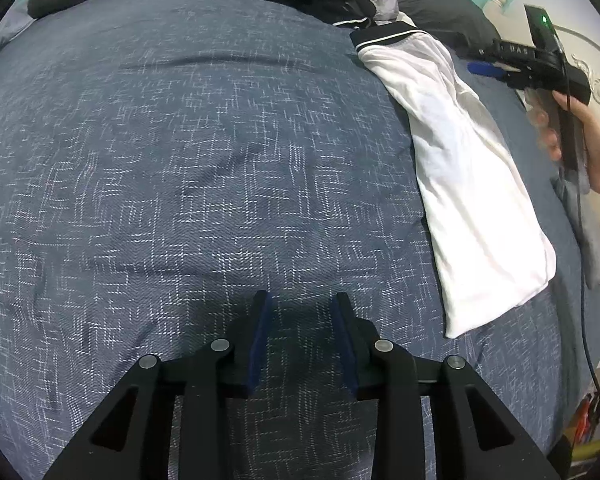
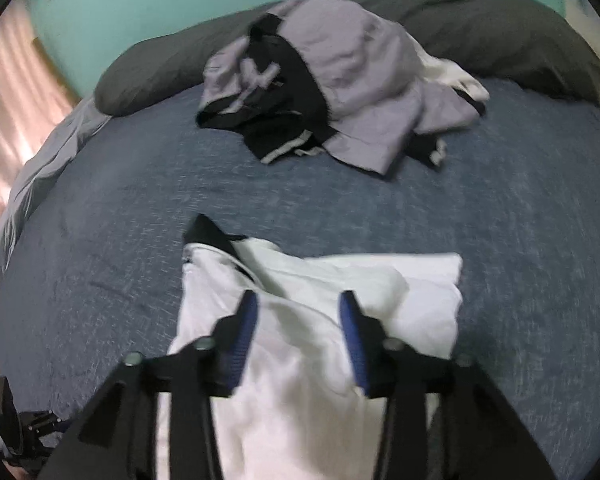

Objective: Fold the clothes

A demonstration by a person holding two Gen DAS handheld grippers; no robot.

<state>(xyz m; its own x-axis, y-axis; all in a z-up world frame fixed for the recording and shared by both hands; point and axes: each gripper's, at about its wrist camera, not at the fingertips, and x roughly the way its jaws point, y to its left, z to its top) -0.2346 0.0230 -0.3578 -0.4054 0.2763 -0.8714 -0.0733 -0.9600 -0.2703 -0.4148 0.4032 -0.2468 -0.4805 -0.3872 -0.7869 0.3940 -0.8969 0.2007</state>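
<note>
Both claws gape empty: left claw (image 1: 302, 340) over bare bed (image 1: 180, 160), right claw (image 2: 298, 340) above the white garment (image 2: 320, 360), soft, limp, best pinched at a corner.

Blue-covered bed (image 2: 500, 200), dark pillows (image 2: 500, 28), teal wall (image 2: 140, 0)

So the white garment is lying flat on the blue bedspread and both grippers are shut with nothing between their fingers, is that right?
Not quite: both grippers are open, not shut. The left gripper hangs with its jaws apart over the bare blue bedspread in the left wrist view, and the right gripper is spread over the white garment in the right wrist view. Nothing is held.
</note>
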